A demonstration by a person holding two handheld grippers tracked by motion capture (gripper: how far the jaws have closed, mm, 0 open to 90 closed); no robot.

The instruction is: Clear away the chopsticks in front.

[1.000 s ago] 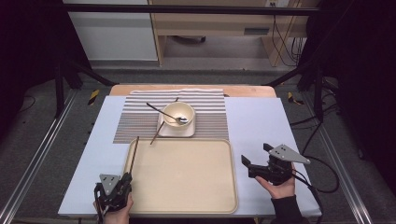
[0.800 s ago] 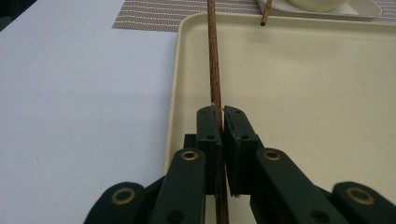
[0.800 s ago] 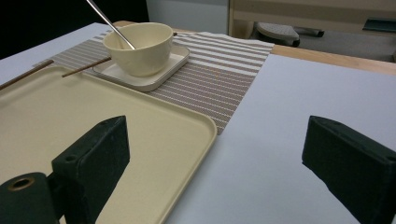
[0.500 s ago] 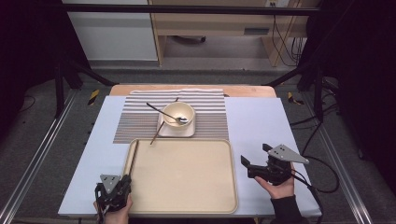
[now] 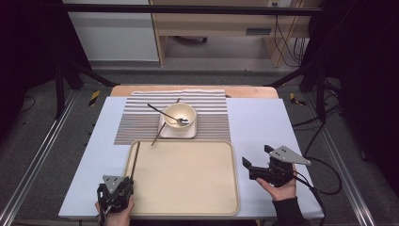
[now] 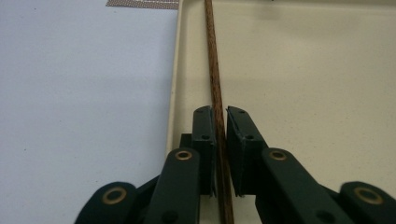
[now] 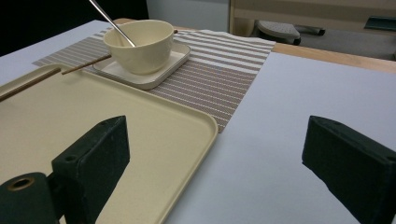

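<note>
Here a beige tray (image 5: 188, 181) lies on the pale blue table (image 5: 259, 122)

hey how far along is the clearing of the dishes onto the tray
Early, judging by how things lie. One chopstick lies along the tray's left edge, with the left gripper shut on it. The right gripper hangs open beside the tray. Left to move, it seems: the second chopstick, the bowl with its spoon, and the square plate, all on the striped mat.
</note>
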